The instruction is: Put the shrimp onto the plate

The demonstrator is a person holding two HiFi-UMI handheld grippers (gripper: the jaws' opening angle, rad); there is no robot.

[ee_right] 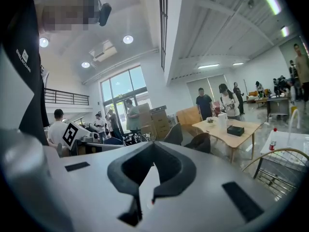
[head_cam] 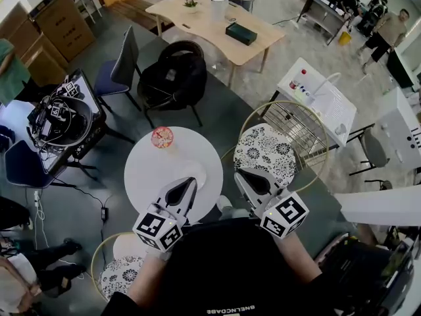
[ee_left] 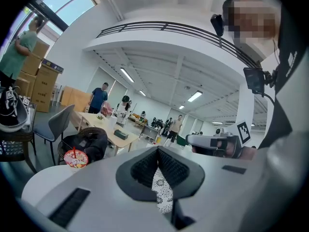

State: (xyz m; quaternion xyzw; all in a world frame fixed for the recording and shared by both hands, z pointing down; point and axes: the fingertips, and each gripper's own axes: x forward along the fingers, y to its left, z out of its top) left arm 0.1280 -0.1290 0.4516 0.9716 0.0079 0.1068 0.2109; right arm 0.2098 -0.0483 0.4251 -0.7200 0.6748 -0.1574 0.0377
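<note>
left gripper (head_cam: 190, 183): from my seat its own view shows the jaws met at the tips (ee_left: 158, 151) with nothing between them. It hangs low over the 5 o'clock edge of the round white table (head_cam: 148, 176).
right gripper (head_cam: 239, 175): the jaws are closed tip to tip (ee_right: 153, 145) and empty. It sits off the table at about 3 o'clock, over the near rim of the patterned stool (head_cam: 263, 151).
shrimp: I cannot pick out a shrimp as such in any view. The only small thing I see on the table is a red round container (head_cam: 162, 137) at the 12 o'clock rim, well apart from both grippers. The left gripper view shows it too (ee_left: 76, 158), at 9 o'clock of the jaws.
plate (head_cam: 197, 170): a faint paler disc just right of the table's middle, right at the left gripper's tips. I read it as a white plate, though its outline is weak.
patterned stool: it has a black-and-white floral top and stands just beside the table at 3 o'clock, with a gold wire frame (head_cam: 309, 120) around it.
second patterned stool (head_cam: 122, 275): on the floor at 7 o'clock of the table.
black chair (head_cam: 174, 78): beyond the table at 12 o'clock, with a wooden table (head_cam: 210, 25) farther back.
</note>
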